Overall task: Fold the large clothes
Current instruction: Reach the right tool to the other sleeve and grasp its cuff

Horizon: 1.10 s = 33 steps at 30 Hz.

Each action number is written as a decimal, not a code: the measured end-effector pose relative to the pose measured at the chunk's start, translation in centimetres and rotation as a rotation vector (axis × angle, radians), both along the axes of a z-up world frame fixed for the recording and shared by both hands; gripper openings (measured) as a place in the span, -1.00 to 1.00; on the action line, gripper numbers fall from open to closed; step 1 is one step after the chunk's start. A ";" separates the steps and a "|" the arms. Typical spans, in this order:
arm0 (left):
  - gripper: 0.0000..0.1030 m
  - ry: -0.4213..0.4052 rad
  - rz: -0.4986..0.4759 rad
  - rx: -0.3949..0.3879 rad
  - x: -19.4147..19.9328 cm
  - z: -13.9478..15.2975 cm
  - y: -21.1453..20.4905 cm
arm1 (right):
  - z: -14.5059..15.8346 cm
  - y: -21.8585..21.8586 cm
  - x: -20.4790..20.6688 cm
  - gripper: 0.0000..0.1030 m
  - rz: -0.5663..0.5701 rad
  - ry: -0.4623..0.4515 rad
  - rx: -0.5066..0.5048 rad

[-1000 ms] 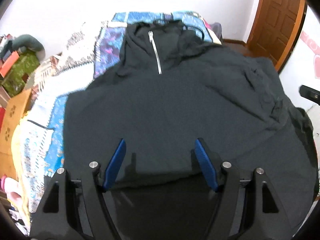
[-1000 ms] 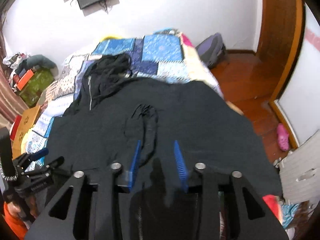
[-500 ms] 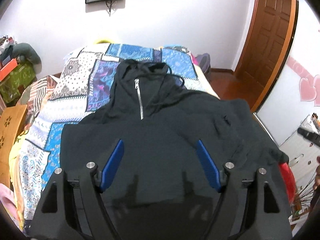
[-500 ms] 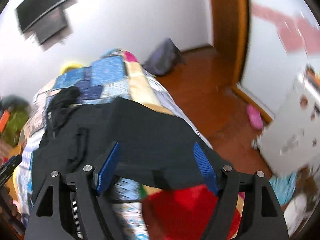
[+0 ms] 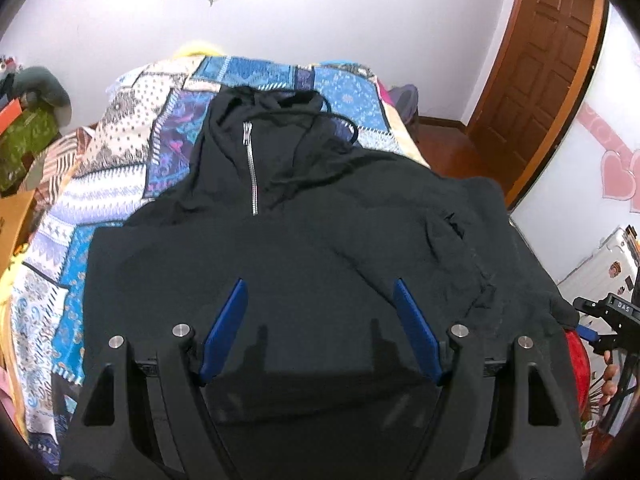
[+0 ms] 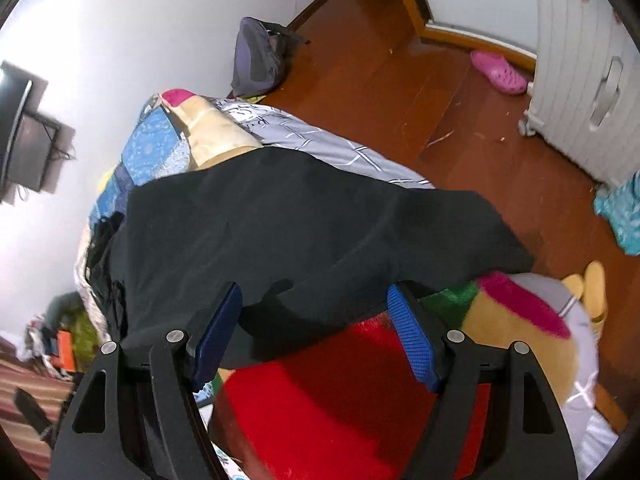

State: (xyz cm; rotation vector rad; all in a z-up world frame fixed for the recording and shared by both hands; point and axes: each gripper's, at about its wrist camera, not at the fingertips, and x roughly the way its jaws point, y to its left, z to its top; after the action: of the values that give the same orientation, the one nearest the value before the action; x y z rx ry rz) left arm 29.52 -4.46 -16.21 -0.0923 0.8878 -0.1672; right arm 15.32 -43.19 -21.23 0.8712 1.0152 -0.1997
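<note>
A large black hooded sweatshirt (image 5: 304,248) with a short silver zip (image 5: 251,168) lies spread face up on a patchwork bedspread (image 5: 120,184), hood at the far end. My left gripper (image 5: 320,300) is open and empty above its lower body. In the right wrist view the sweatshirt's right side (image 6: 300,232) hangs over the bed's edge. My right gripper (image 6: 316,304) is open and empty just off that hanging edge. It shows at the left wrist view's right border (image 5: 604,316).
A red and multicoloured plush cushion (image 6: 360,392) lies under the right gripper. A white suitcase (image 6: 588,80), pink shoe (image 6: 500,72) and backpack (image 6: 260,60) stand on the wooden floor (image 6: 400,80). A brown door (image 5: 540,68) is at the far right. Clutter (image 5: 24,136) lies left of the bed.
My right gripper opened wide and swung right and down to the sweatshirt's right edge by the bed side. My left gripper stayed open and pulled back, showing the whole sweatshirt.
</note>
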 end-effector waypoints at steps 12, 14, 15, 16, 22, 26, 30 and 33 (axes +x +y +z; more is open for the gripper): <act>0.45 0.054 0.023 -0.051 0.8 -1.3 0.4 | -0.3 -0.5 -0.4 0.48 -0.005 0.029 0.056; 0.45 0.056 0.024 -0.057 0.7 -1.4 0.5 | -0.3 -0.5 -1.0 0.46 -0.009 0.023 0.064; 0.45 0.058 0.024 -0.060 0.7 -1.4 0.5 | -0.4 -0.6 -1.2 0.45 -0.013 0.020 0.070; 0.45 0.059 0.024 -0.061 0.7 -1.5 0.5 | -0.5 -0.7 -1.2 0.45 -0.016 0.019 0.074; 0.45 0.067 0.030 -0.070 0.6 -1.5 0.8 | -1.9 -1.3 1.0 0.50 -0.036 0.045 0.060; 0.45 0.056 0.038 -0.065 0.2 -1.1 1.0 | -2.7 -2.1 1.9 0.38 -0.094 0.052 0.031; 0.45 0.035 0.035 -0.040 -0.4 -0.3 1.2 | -2.1 -2.5 2.3 -0.29 -0.148 0.063 -0.028; 0.45 0.008 0.030 -0.008 -0.9 0.4 1.4 | -0.2 -2.5 2.6 -0.64 -0.152 0.037 -0.075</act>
State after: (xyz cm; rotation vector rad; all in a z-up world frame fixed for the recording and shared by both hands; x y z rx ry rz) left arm 28.58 -3.05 -15.85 -0.1137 0.8932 -0.1425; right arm 17.95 -45.65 -21.47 0.8796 0.9703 -0.3810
